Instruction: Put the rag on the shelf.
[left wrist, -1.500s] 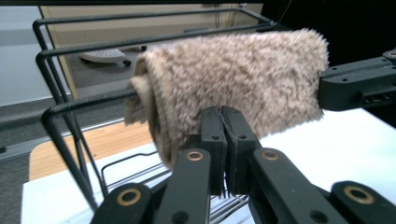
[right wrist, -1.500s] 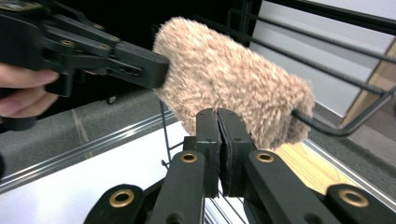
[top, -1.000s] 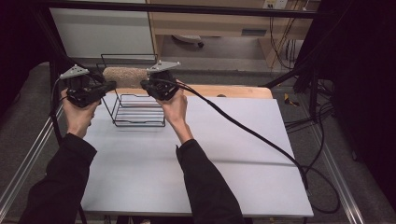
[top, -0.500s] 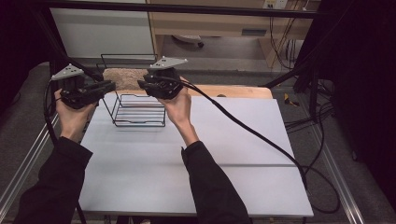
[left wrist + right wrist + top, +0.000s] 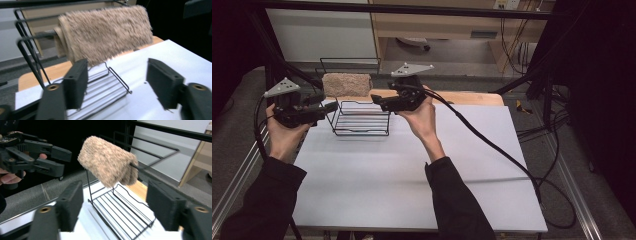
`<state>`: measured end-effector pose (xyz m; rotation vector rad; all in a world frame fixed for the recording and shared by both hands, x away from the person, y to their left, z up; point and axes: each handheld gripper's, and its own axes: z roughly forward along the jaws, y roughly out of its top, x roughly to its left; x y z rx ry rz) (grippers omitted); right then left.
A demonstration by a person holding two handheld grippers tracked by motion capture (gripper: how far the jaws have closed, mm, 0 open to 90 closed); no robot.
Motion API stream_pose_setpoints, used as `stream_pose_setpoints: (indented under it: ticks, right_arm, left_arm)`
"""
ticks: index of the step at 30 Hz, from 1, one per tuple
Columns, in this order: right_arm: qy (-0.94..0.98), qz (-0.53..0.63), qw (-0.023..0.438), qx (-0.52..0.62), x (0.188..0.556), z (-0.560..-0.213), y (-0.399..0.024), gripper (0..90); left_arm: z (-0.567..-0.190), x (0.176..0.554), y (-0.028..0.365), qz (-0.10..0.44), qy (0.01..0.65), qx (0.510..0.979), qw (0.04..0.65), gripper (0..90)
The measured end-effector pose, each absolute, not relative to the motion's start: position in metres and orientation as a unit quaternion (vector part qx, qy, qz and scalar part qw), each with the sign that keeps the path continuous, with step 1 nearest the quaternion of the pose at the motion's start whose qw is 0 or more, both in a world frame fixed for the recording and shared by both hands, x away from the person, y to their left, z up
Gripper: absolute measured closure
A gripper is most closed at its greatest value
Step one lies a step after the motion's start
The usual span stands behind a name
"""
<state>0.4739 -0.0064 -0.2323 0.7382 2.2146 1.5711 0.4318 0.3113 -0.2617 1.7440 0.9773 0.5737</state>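
Hanging folded over the top bar of a black wire rack (image 5: pixel 361 118) on the white table (image 5: pixel 412 190), a tan shaggy towel (image 5: pixel 347 84) sits between the left gripper (image 5: pixel 331 105) and right gripper (image 5: pixel 374 98). Both spread empty, having drawn apart; gripper views reveal the pile.

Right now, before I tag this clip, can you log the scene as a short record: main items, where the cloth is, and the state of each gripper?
rack: black wire rack standing on the white table, near its far left
cloth: tan fuzzy cloth draped over the rack's top rail
left gripper: open, holding nothing, left of the rack
right gripper: open, holding nothing, right of the rack
contact: neither gripper touches the cloth
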Motion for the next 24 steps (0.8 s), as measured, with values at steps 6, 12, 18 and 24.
stream_pose_setpoints:
  ticks: [6, 12, 18, 24]
  right_arm:
    - [0.779, 0.544, 0.162, 0.269, 0.466, -0.239, -0.034, 12.2]
    - [0.775, 0.546, 0.162, 0.276, 0.455, -0.251, -0.065, 6.0]
    - [0.776, 0.535, 0.162, 0.292, 0.446, -0.265, -0.097, 1.9]
    - [0.774, 0.529, 0.159, 0.309, 0.439, -0.289, -0.132, 0.8]
  left_arm:
    - [-0.281, 0.424, 0.308, 0.224, 0.401, 0.728, 0.510, 20.9]
    - [-0.305, 0.416, 0.301, 0.207, 0.400, 0.739, 0.501, 11.2]
    - [-0.329, 0.407, 0.291, 0.193, 0.397, 0.748, 0.496, 6.9]
    - [-0.353, 0.400, 0.280, 0.181, 0.391, 0.761, 0.486, 6.5]
